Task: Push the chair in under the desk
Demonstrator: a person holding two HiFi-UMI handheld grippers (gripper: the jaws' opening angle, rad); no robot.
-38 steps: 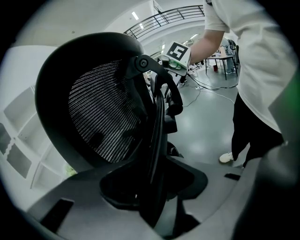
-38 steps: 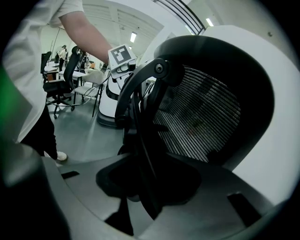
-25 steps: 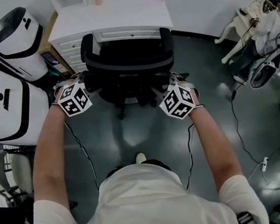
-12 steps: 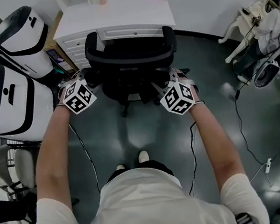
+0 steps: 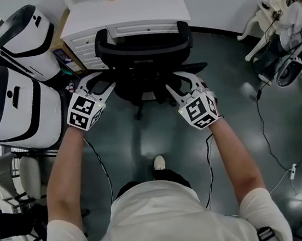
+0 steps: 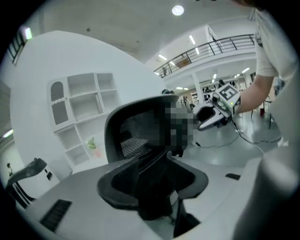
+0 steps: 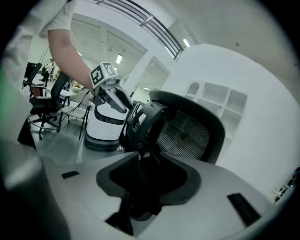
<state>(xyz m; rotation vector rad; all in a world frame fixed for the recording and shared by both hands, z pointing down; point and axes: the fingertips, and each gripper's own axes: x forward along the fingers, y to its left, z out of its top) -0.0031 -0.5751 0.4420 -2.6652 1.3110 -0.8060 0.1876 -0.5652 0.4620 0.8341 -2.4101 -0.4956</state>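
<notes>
Right, head view: the chair (image 5: 143, 57) sits at 12 o'clock, w/ its backrest close against the front edge of the desk (image 5: 126, 13) and its seat mostly hidden from above. We hold the left gripper (image 5: 95, 86) at abt 7 o'clock of the chair, just behind the backrest's left end. The right gripper (image 5: 182, 83) is at abt 5 o'clock of it, just behind the right end. Both sets of jaws are spread wide in a V and pointed at the chair. Each gripper view shows the backrest ahead of its jaws w/ nothing pinched btw them. Whether a jaw tip touches the frame we can't tell. In the left gripper view a shelf unit (image 6: 82, 103) stands on the desk at 10 o'clock. Two white machines (image 5: 17, 107) w/ black trim stand at 9–10 o'clock of the chair, well apart from the right gripper. The floor (image 5: 138, 146) is dark grey. A cable (image 5: 262, 130) trails across it at 3 o'clock, and our shoe (image 5: 158, 162) shows at 6 o'clock.
</notes>
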